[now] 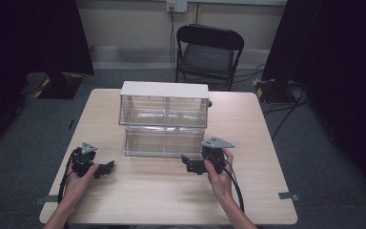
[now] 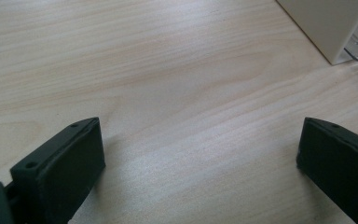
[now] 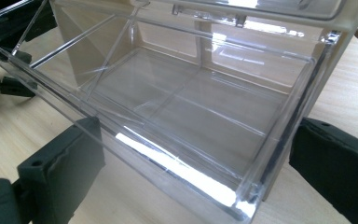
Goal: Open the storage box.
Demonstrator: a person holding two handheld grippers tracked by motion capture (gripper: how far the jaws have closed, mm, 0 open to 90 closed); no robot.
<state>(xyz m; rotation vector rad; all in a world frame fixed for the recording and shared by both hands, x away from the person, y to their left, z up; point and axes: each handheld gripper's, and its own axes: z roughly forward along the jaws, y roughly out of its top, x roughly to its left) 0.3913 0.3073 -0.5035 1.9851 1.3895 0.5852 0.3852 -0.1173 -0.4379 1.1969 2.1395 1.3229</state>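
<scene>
Held right tongs (image 3: 196, 163) wide open around clear drawer (image 3: 177, 116), corner cut off; left tongs (image 2: 200, 163) open over desk (image 2: 168, 70)

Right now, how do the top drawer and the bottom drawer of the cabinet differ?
The bottom drawer is pulled out toward the person; the top drawer sits pushed in under the white top. The right gripper is at the bottom drawer's front corner, jaws open; nothing is near the top drawer. Both are clear plastic, and the bottom drawer looks empty.
</scene>
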